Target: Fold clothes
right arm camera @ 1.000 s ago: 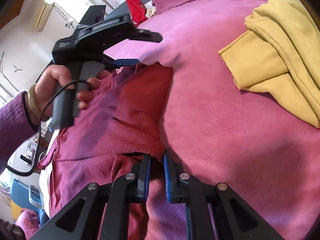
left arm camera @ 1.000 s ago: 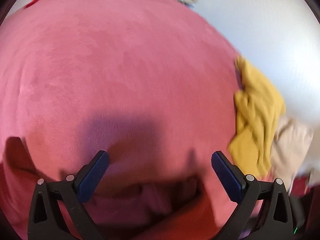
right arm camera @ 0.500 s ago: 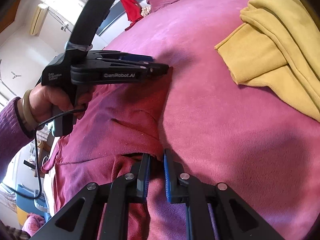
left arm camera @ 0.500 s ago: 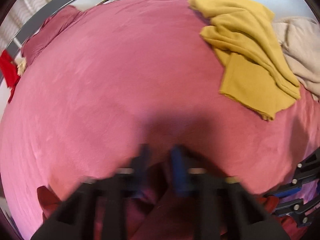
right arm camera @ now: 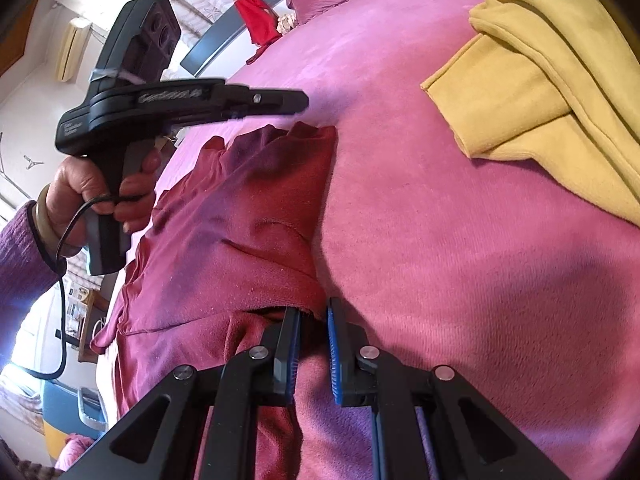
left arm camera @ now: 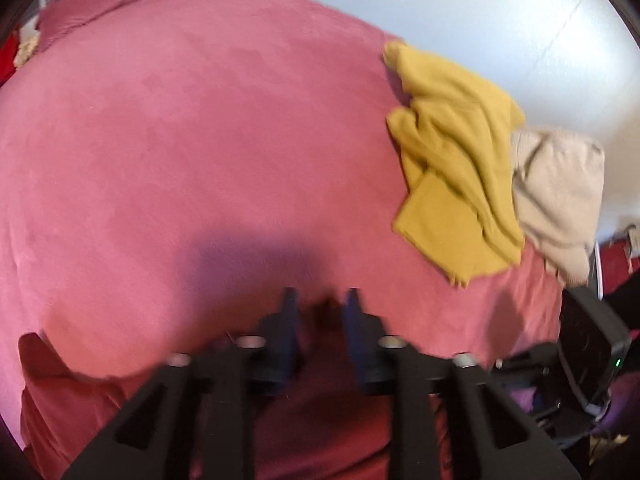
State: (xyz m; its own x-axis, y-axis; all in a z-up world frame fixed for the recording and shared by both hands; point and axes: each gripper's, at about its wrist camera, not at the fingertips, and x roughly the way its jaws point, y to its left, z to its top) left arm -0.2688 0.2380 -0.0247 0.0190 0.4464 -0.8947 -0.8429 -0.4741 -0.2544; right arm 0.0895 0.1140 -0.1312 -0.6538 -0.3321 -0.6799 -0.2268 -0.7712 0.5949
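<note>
Bedding (right arm camera: pixel 420 240) in pink is spread under everything. A dark red garment (right arm camera: pixel 256 208) is laid flat near the bed's close edge. Its fold is pinched by the right gripper (right arm camera: pixel 314 320), whose jaws are pressed nearly together on the cloth. The left gripper (right arm camera: pixel 298 102) is held by a hand (right arm camera: pixel 100 196) just above the garment's far corner; its jaws have just been opening, and nothing is gripped between them. A yellow garment (left arm camera: pixel 452 160) and a beige one (left arm camera: pixel 560 196) are piled by the bed's right edge.
</note>
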